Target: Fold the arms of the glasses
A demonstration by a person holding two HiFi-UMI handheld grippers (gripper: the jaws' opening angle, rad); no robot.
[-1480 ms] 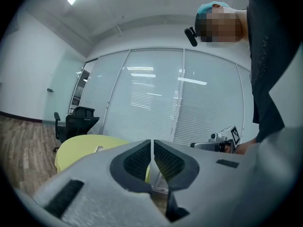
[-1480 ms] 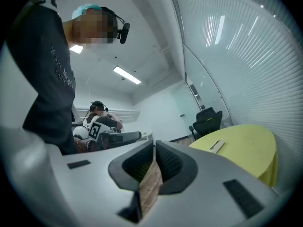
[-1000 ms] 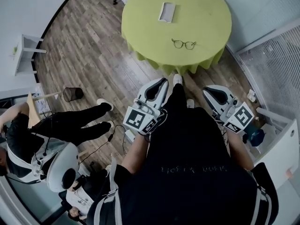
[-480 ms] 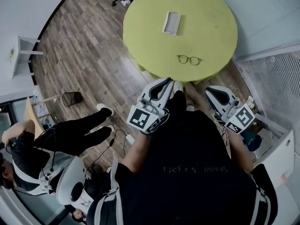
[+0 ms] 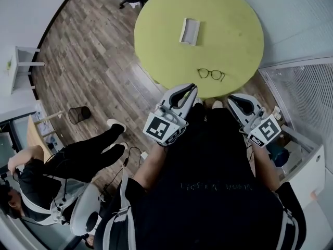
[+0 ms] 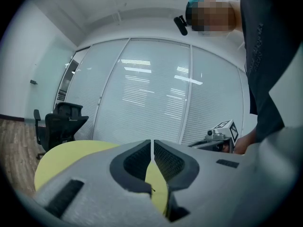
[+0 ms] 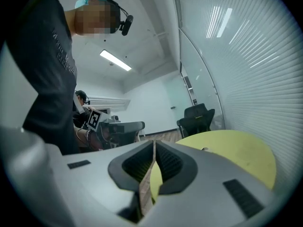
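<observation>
While the glasses [image 5: 210, 74] lie near the edge of the surface [image 5: 229, 20], the left hand-held gripper [image 5: 186, 90] and right hand-held gripper [image 5: 234, 99] hang just short of them. Both have jaws together, empty.

Your head cam looks steeply down from above your chest, so the left gripper [image 5: 193, 87] and right gripper [image 5: 232, 97] show mid-frame, with the round green table [image 5: 229, 14] just ahead of their tips. Each gripper cam rides low behind its own jaws, super close, facing forward and a bit upward along them. The left one looks over the table toward a glass wall [image 6: 156, 93] and catches the right gripper off to its right. The right one catches the left gripper off to its left. All three views share the table.
</observation>
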